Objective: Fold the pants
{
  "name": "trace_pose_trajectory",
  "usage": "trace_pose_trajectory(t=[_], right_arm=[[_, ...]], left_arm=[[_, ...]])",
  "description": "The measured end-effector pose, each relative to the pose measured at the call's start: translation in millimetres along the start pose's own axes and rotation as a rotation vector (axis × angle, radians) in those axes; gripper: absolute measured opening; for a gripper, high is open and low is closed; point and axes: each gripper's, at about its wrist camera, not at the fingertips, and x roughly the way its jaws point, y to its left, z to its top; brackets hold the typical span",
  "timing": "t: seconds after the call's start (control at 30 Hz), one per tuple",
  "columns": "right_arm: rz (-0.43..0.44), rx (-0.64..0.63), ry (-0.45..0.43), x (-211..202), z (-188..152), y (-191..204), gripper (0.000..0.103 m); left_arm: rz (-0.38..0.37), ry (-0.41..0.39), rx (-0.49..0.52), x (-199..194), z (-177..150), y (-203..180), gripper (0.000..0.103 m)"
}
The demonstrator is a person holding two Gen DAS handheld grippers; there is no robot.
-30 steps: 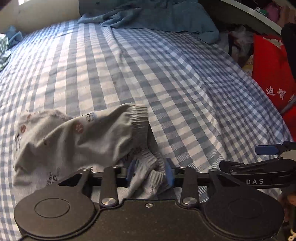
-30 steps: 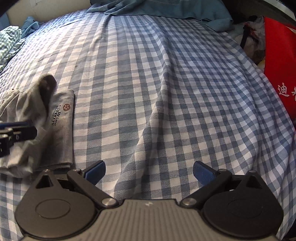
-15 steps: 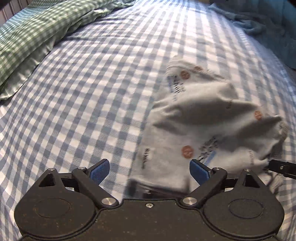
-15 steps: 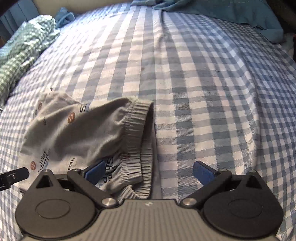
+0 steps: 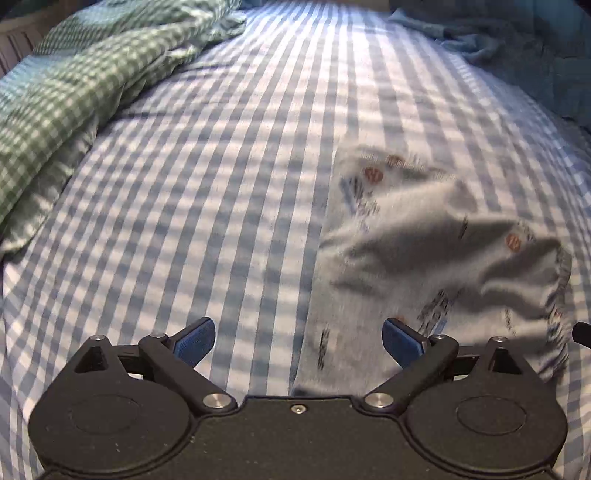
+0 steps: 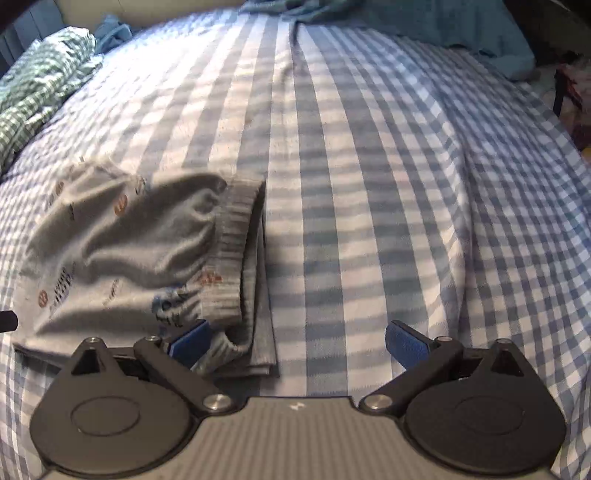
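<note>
Small grey pants (image 5: 424,258) with orange dots and blue lettering lie folded in a bundle on the blue-and-white checked bed. They also show in the right wrist view (image 6: 140,251), ribbed waistband on their right side. My left gripper (image 5: 298,338) is open and empty, just at the near left edge of the pants. My right gripper (image 6: 298,341) is open and empty, its left finger over the bundle's near right corner.
A green checked quilt (image 5: 62,92) lies bunched at the bed's left, also in the right wrist view (image 6: 37,92). A blue-grey blanket (image 6: 424,22) lies along the far edge. The bed (image 6: 406,184) stretches bare to the right of the pants.
My left gripper let go of the pants, opened and swung round to the bundle's left side. My right gripper moved left, close to the waistband. The pants now rest on the bed.
</note>
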Motion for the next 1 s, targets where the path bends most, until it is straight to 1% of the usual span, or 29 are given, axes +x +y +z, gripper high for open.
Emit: trace_pose_trajectory(t=[0.07,0.17,0.23,0.27,0.33,0.4,0.5,0.57,0.63,0.7,0.77,0.83,0.9,0.93,1.0], right_arm=[[0.008,-0.023,-0.055,3,19,6,0.103],[0.010,-0.048,-0.080,21,43,17,0.103],[-0.002,-0.059,-0.062,34,54,21,0.103],[-0.023,-0.061,-0.055,38,59,21,0.103],[-0.054,-0.066,-0.041,49,64,18,0.103],[-0.083,-0.070,-0.009,60,63,9,0.103],[-0.077,-0.063,0.022,73,56,-3,0.103],[-0.059,-0.057,0.024,78,52,-8,0.103],[-0.049,-0.043,0.030,80,51,-10,0.103],[-0.053,-0.059,0.031,76,54,-8,0.103],[-0.062,-0.102,0.013,66,56,-2,0.103],[-0.060,-0.139,-0.017,55,56,6,0.103],[-0.024,-0.162,-0.030,43,51,14,0.103],[-0.006,-0.168,-0.025,39,46,16,0.103],[0.012,-0.182,0.007,38,34,23,0.103]], left_arm=[[-0.004,-0.060,0.021,6,24,-10,0.102],[0.009,-0.100,0.048,27,55,-24,0.102],[0.037,-0.112,0.060,45,72,-31,0.101],[0.051,-0.110,0.072,54,79,-33,0.100],[0.075,-0.102,0.120,70,89,-45,0.099],[0.091,-0.098,0.167,85,95,-51,0.098],[0.094,-0.085,0.160,101,98,-52,0.100],[0.089,-0.085,0.121,106,98,-46,0.102],[0.076,-0.067,0.088,110,101,-42,0.103],[0.072,-0.067,0.066,103,102,-40,0.101],[0.073,-0.087,0.062,89,99,-42,0.100],[0.071,-0.112,0.057,70,91,-40,0.102],[0.049,-0.134,0.046,52,76,-39,0.102],[0.039,-0.130,0.046,45,65,-39,0.102],[0.048,-0.086,0.061,40,43,-42,0.102]])
